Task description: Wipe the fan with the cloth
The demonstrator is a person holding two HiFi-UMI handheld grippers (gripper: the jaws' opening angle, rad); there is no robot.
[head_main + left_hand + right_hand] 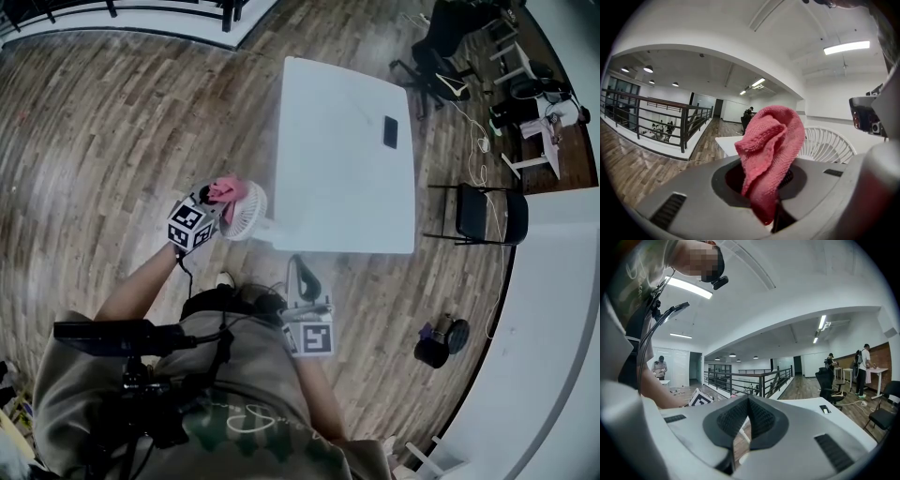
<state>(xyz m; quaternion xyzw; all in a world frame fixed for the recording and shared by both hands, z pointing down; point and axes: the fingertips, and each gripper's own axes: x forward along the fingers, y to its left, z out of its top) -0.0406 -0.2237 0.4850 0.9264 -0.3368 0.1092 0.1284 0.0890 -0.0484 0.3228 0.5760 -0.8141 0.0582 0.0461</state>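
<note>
Desk [347, 150] at twelve o'clock, fan [247, 212] at its seven o'clock corner. My right gripper [747, 413] has its jaws closed, empty, bracing nothing. My left gripper [776, 197] has its jaws pinching the cloth [771, 150] just beside the fan; I judge a hard push could topple it.

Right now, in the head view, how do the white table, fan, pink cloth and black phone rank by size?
Largest to smallest:
white table
fan
pink cloth
black phone
The cloth only slightly outsizes the phone and is nearer the camera, so those two are unsure.
</note>
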